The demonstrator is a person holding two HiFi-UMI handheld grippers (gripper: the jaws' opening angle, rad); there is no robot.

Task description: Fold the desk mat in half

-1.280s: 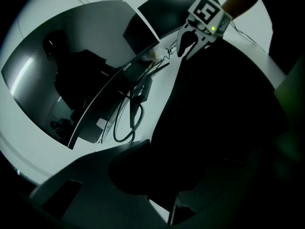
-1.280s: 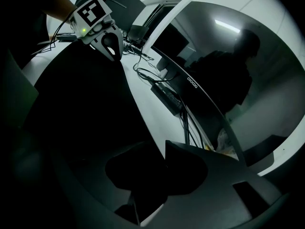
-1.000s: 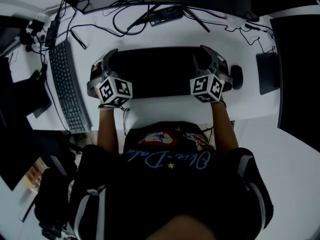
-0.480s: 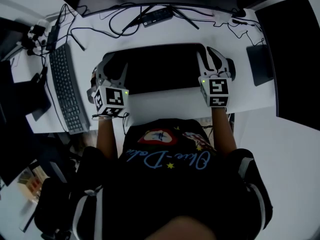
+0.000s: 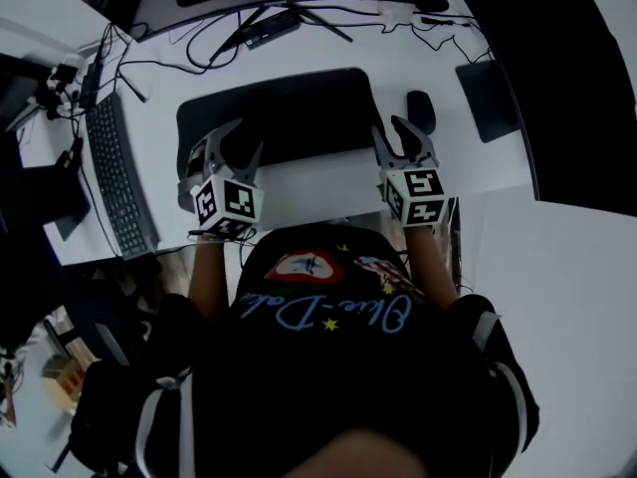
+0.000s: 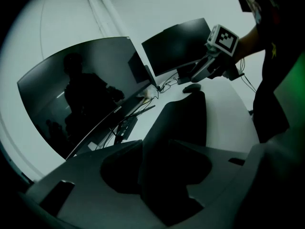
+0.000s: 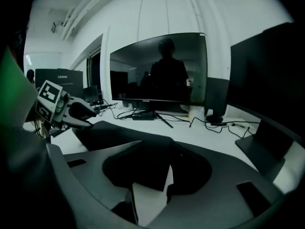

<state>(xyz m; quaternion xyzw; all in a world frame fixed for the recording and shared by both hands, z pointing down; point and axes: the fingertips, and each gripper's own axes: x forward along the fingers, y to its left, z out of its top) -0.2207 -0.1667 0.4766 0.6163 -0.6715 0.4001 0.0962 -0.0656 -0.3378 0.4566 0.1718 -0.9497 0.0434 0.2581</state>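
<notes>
Black rectangular desk mat [image 5: 289, 108] lies mid white tabletop [image 5: 328, 43], with its near long edge lifted off the surface. 2 grips: left gripper [image 5: 239, 139] jaws are pinching the mat's near-left corner, and right gripper [image 5: 386, 125] jaws are pinching its near-right corner.

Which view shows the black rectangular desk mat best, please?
The head view: nearly the whole black rectangular desk mat shows from above, near edge raised. The left gripper view shows only a strip rising from its jaws; the right gripper view, mainly one corner between its jaws.
</notes>
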